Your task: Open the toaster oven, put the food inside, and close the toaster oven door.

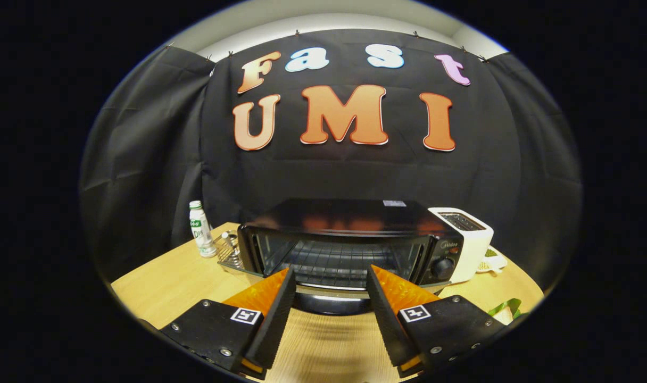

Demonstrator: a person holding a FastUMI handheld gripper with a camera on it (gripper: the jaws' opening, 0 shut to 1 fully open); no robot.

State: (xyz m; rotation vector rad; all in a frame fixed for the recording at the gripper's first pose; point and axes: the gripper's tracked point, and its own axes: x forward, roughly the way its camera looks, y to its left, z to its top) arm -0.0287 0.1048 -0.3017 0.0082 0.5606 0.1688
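The black toaster oven (350, 223) stands on the wooden table just ahead of me. Its door (331, 290) hangs down open, and the wire rack (334, 263) inside is bare. The door's dark handle (331, 304) lies low between my two fingers, touching neither. My gripper (330, 269) is open, its fingertips level with the door's front edge and nothing held between them. A small pale plate (489, 263) with something greenish on it peeks out behind the white toaster, right of the oven; whether it is the food I cannot tell.
A white pop-up toaster (467, 234) stands against the oven's right side. A small white bottle with a green cap (201, 229) and a metal tray (229, 254) sit left of the oven. Something green (507, 307) lies near the table's right edge.
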